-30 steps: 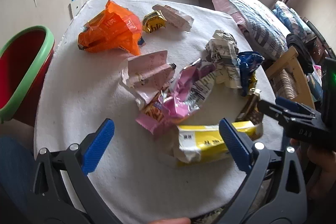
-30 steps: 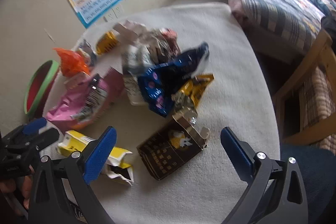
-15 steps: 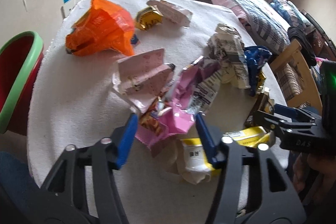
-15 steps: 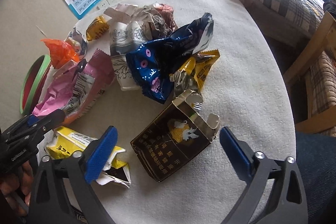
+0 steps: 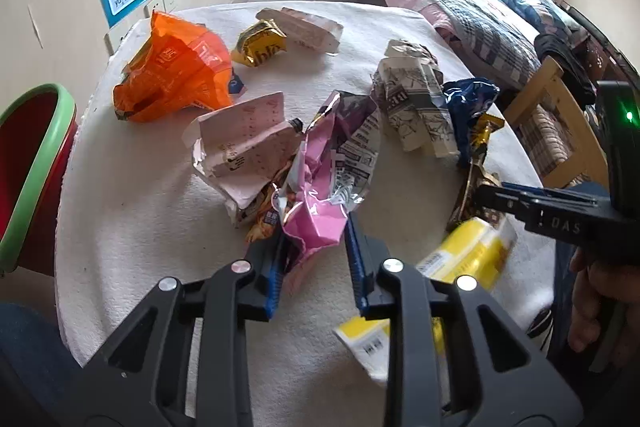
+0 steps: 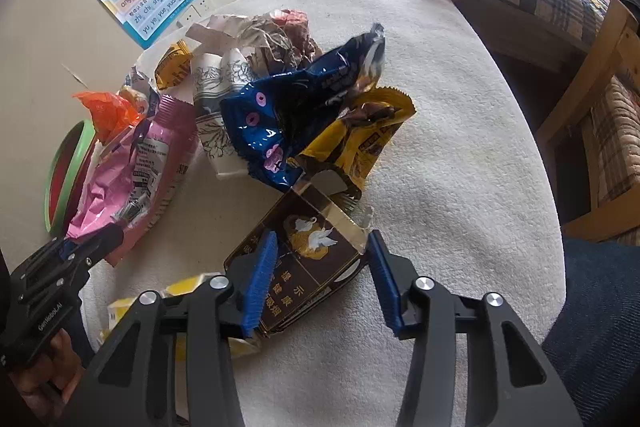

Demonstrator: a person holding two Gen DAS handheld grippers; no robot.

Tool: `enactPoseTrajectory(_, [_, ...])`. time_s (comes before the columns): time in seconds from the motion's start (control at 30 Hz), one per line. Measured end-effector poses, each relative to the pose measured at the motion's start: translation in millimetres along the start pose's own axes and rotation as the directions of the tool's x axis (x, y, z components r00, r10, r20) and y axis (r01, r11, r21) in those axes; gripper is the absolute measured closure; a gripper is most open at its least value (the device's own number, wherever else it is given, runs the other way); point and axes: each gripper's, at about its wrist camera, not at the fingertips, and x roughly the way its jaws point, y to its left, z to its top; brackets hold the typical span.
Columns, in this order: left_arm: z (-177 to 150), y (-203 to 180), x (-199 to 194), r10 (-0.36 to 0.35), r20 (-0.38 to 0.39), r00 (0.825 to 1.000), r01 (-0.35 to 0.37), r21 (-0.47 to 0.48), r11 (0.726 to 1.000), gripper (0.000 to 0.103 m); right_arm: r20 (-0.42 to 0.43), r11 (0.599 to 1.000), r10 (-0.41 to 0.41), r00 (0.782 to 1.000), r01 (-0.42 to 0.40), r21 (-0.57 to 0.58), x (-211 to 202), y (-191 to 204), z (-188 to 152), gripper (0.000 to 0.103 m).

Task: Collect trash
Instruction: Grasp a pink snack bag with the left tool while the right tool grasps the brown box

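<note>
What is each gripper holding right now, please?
Left gripper: just closed on the pink wrapper.
Right gripper: just closed around the dark box.

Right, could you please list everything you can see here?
pink wrapper: one, pink, table centre, in left fingers
brown box: one, dark brown and gold, near edge, between right fingers
yellow carton: one, yellow-white, near edge
orange bag: one, orange, far left
pale pink carton: one, flattened, beside pink wrapper
blue wrapper: one, blue, behind brown box
yellow wrapper: one, yellow-brown, beside blue wrapper
gold wrapper: one, gold, far side
pale packet: one, pinkish, far side
printed paper: one, white-grey, crumpled, right of centre
bin: one, red, green rim, left of table
table: one, white cloth
left gripper: black, blue fingers, just closed onto pink wrapper
right gripper: black, blue fingers, just been closing around brown box; contact unclear
</note>
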Motion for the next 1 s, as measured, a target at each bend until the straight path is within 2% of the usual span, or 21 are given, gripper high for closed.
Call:
enactPoseTrajectory(0.23, [1.3,-0.7,-9.9,0.006,0.039,0.999,-0.006,0.004,1.000,0.079,0.011,1.000,0.022,1.000,-0.022,0.003,-5.2,1.2,0.9,0.076])
enactPoseTrajectory(0.37, [1.5,-1.6,-15.6,0.010,0.057,0.998,-0.010,0.006,1.000,0.079,0.031,1.000,0.019,0.999,-0.019,0.004,-12.8,0.3,1.4,0.092])
enactPoseTrajectory(0.53, [2.2,-1.4,-18.8,0.005,0.067,0.998,-0.005,0.002,1.000,0.079,0.032,1.000,0.024,0.999,-0.024,0.006,-14.2,-0.5,1.9,0.093])
enactPoseTrajectory(0.6, [1.4,-1.0,-18.6,0.006,0.066,0.998,-0.006,0.000,1.000,0.079,0.022,0.999,0.028,0.999,-0.028,0.016,-12.0,-2.2,2.0,0.082])
enactPoseTrajectory(0.67, [1.5,-1.2,-18.5,0.005,0.064,0.998,-0.006,0.001,1.000,0.079,0.024,0.999,0.022,0.999,-0.023,0.033,-12.9,-4.2,1.8,0.059])
enactPoseTrajectory(0.77, [1.1,-0.8,-19.1,0.004,0.065,0.998,-0.004,0.002,1.000,0.079,0.021,0.998,0.039,0.999,-0.040,0.055,-16.8,-6.3,0.7,0.058])
enactPoseTrajectory(0.9, [0.9,-0.2,-20.1,0.003,0.067,0.998,-0.003,0.000,1.000,0.079,-0.009,0.994,0.052,0.999,-0.051,0.098,-16.2,-10.5,-4.0,0.045])
enactPoseTrajectory(1.0, [0.8,0.0,-21.8,0.001,0.069,0.998,-0.001,0.000,1.000,0.079,-0.054,0.984,0.098,0.994,-0.089,0.153,-7.7,-15.1,-7.4,0.045])
